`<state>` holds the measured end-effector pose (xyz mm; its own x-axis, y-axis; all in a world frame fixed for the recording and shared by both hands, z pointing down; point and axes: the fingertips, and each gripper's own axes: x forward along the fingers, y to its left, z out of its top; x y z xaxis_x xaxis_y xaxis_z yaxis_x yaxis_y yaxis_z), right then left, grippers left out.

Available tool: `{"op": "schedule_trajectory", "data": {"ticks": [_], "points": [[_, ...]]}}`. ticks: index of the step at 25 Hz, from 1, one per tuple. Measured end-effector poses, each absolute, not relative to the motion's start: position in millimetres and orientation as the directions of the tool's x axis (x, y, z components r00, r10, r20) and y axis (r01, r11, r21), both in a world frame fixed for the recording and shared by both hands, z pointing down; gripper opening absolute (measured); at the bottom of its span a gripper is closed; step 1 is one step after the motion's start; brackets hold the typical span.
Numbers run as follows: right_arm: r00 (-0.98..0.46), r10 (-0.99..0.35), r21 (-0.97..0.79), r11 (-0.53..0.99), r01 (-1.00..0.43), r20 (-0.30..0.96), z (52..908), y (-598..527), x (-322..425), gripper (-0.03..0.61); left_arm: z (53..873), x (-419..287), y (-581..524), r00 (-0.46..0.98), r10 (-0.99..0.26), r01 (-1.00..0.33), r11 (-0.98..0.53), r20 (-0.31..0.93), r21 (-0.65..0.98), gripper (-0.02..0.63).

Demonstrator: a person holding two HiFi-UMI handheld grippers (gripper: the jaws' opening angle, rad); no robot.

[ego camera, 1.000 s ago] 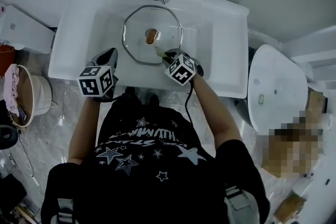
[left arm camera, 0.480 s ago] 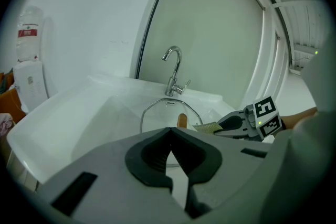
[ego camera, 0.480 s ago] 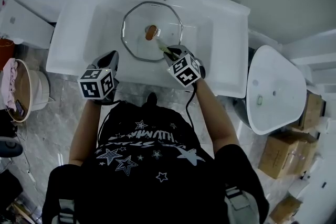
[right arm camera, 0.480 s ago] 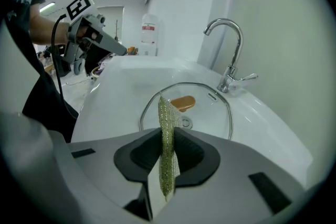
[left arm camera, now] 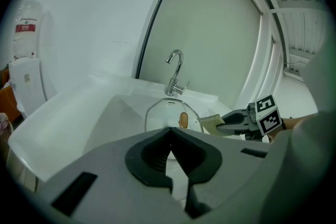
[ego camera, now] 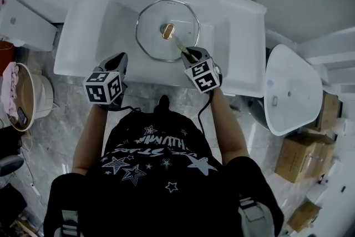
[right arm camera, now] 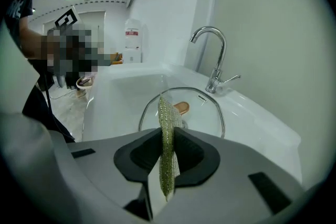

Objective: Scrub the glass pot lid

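Glass pot lid (ego camera: 167,30): flat in the sink (ego camera: 94,25) basin, knob up.
Scouring pad (right arm camera: 167,144): clamped edgewise in right gripper (ego camera: 187,53), at the lid's near rim; contact unclear.
Left gripper (ego camera: 115,61): jaws together, empty, at the sink's front edge.
Progress: no suds visible; scrubbing probably mostly ahead.

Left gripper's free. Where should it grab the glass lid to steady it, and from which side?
Grip the brown knob from straight above, with the jaws across its narrow width. The glass lid lies flat in the sink, knob up, so its rim looks hard to get under. The oblong knob is the only raised part.
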<state>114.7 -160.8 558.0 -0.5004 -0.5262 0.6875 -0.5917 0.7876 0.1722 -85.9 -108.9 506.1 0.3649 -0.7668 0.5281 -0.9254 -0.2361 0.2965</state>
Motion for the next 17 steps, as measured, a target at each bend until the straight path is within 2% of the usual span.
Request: {"op": "schedule_trajectory", "data": {"ticks": [17], "points": [[-0.457,-0.607,0.187,0.710,-0.679,0.650,526.8,-106.1,101.7,0.064,493.8,-99.8,-77.2,0.450,-0.737,-0.891,-0.339,0.504,0.300,0.008]]}}
